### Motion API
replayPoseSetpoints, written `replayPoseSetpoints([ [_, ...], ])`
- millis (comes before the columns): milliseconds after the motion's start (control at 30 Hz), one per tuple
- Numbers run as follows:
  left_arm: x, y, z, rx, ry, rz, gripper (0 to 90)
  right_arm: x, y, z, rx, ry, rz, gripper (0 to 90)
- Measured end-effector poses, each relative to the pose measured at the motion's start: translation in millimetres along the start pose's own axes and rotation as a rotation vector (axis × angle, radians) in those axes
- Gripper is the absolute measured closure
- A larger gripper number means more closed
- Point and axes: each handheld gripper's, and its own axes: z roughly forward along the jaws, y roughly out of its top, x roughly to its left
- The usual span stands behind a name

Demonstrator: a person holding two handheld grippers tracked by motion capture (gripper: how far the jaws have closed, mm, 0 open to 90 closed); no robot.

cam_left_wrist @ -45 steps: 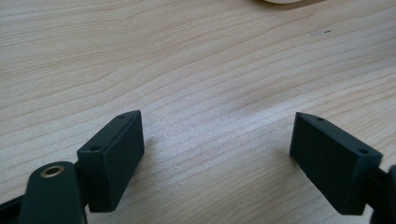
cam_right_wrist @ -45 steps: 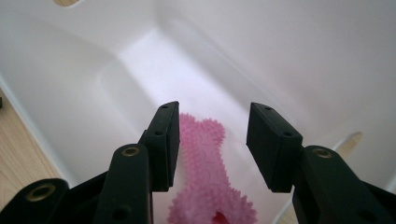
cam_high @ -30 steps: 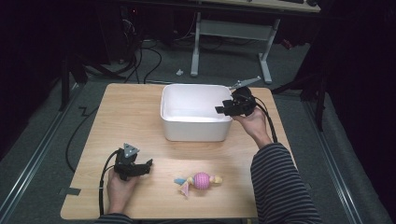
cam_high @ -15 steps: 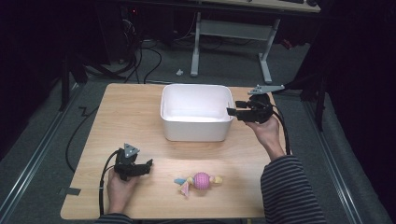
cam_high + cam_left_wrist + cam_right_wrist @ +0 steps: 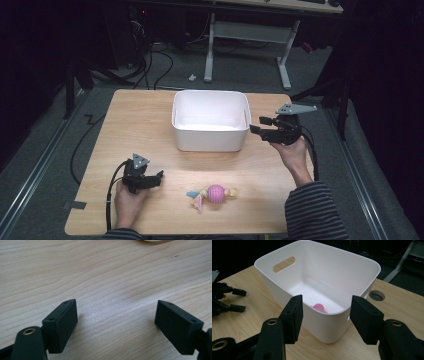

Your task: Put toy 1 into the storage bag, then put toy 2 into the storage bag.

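Starting at the left of the high view, your left gripper (image 5: 159, 176) sits low on the wooden table (image 5: 140, 125), near its front left corner, with your hand wrapped around it from below and its cable looping beside your wrist. Its jaws stand wide apart with nothing between them; in the left gripper view they frame bare wood grain only. Just to the right of it, near the front edge, lies the pink toy (image 5: 214, 192), a knobbly pink ball with pale, pastel-coloured pieces sticking out at both ends; it rests on the table, apart from both grippers. Behind it, toward the middle of the far side, stands the white bin (image 5: 210, 141), upright, with a slot handle cut into its wall. In the right gripper view a small pink spiky object (image 5: 319, 307) lies on the floor of the bin, close to the near wall. Further right, your right gripper (image 5: 256, 125) hangs above the table just beside the bin's right wall, pointing toward it without touching. Its jaws have just been opening and stand partly apart, with nothing gripped; the right gripper view shows the near corner of the bin beyond the gap between them.
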Motion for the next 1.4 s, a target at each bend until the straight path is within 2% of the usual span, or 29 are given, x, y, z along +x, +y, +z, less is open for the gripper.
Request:
replayPoseSetpoints([
  [167,0.0,0.0,0.1,-0.001,0.000,-0.001,18.8,5.0,-14.4,-5.5,-0.007,-0.011,-0.007,43.5],
  [267,0.0,0.0,0.1,-0.001,0.000,-0.001,18.8,6.6,-23.8,-7.3,-0.013,-0.007,0.004,43.2],
  [500,-0.1,0.0,0.0,0.000,0.001,-0.001,18.9,14.5,-44.7,-5.1,-0.021,-0.007,0.014,42.4],
  [633,-0.1,0.0,0.0,0.000,0.001,-0.001,18.9,20.8,-51.6,-3.6,-0.009,-0.014,0.004,41.6],
  [700,-0.1,0.0,0.0,0.000,0.000,-0.001,18.9,24.6,-53.0,-3.7,-0.023,-0.009,-0.004,42.3],
  [967,-0.1,0.0,0.0,0.000,0.000,0.000,18.9,25.7,-68.1,-2.4,-0.025,-0.009,0.033,42.0],
  [1033,-0.1,0.0,0.0,0.000,0.000,-0.001,18.9,26.6,-71.5,-3.7,-0.041,0.000,0.046,42.0],
  [1167,-0.1,0.0,0.0,0.000,0.000,-0.001,18.8,30.8,-79.4,-3.4,-0.043,-0.002,0.039,41.7],
  [1400,-0.2,0.0,0.0,0.000,0.000,0.000,18.8,36.1,-99.2,2.6,-0.045,0.021,0.073,41.0],
])
